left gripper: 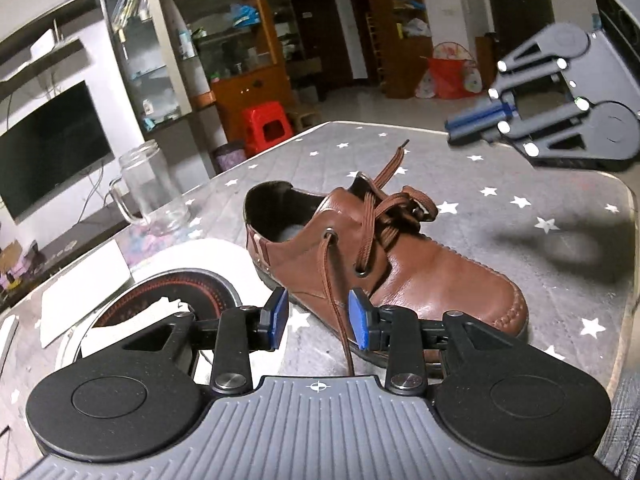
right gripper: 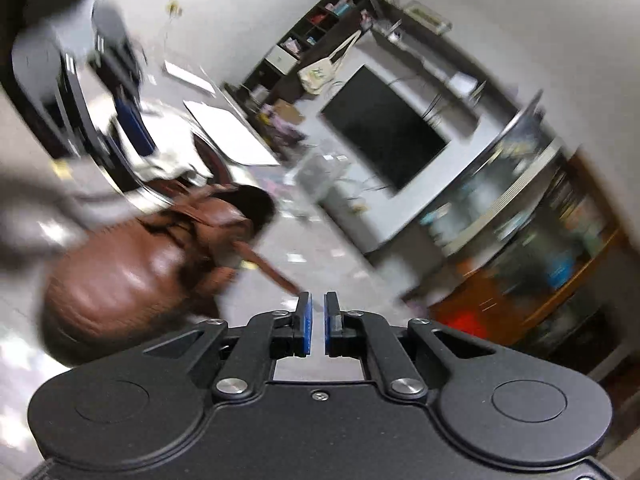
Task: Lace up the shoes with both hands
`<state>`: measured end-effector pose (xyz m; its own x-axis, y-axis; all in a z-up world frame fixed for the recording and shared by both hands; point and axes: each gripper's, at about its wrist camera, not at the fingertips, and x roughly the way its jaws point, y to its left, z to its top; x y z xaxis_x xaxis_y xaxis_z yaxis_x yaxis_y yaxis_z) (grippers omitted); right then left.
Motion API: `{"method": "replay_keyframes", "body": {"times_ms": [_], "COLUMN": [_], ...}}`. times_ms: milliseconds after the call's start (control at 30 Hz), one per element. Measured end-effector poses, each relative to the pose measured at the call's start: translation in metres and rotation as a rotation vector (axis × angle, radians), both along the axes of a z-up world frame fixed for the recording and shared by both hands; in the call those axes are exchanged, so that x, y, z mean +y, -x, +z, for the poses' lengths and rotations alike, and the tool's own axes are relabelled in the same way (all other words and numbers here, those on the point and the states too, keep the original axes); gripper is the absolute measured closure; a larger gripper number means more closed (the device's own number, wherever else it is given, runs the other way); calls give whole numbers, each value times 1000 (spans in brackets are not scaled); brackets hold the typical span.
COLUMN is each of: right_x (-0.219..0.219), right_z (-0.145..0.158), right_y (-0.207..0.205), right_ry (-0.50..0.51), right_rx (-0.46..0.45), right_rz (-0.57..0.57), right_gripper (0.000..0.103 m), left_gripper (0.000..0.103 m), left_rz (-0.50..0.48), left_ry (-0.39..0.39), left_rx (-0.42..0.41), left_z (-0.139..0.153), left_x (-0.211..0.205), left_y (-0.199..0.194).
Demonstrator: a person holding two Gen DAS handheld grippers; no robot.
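Observation:
A brown leather shoe (left gripper: 372, 264) lies on the star-patterned grey table cover (left gripper: 500, 216), toe toward the right. One brown lace end (left gripper: 336, 300) runs from a near eyelet down between the pads of my left gripper (left gripper: 318, 320), which is open around it without pinching. The other lace end (left gripper: 394, 162) trails up behind the tongue. My right gripper (left gripper: 460, 124) hovers above the table's far right, pads close together and empty. In the blurred right wrist view the shoe (right gripper: 132, 268) is at left and the right gripper (right gripper: 317, 324) is nearly shut with a small gap.
A glass jar mug (left gripper: 154, 188) stands at the left. A white round device with a dark patterned top (left gripper: 180, 288) and a white sheet (left gripper: 80, 292) lie left of the shoe. The table's rounded edge (left gripper: 628, 216) is at right.

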<state>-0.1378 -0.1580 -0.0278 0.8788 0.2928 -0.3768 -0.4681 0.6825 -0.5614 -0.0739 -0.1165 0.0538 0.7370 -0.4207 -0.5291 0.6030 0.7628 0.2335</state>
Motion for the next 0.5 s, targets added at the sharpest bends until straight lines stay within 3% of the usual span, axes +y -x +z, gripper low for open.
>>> {"method": "replay_keyframes", "body": {"times_ms": [200, 300, 500], "right_x": [-16, -19, -26], "right_z": [-2, -3, -8], "right_y": [-14, -19, -23], "right_ry": [-179, -234, -271], "right_rx": [155, 201, 235], "right_rz": [6, 0, -23], "right_gripper": [98, 91, 92], "left_gripper": [69, 69, 70], "left_rz": [8, 6, 7], "left_ry": [11, 13, 15], "left_rx": [16, 25, 44], "left_z": [-6, -9, -16], "left_x": [1, 0, -3], "left_y": [-3, -6, -13]}}
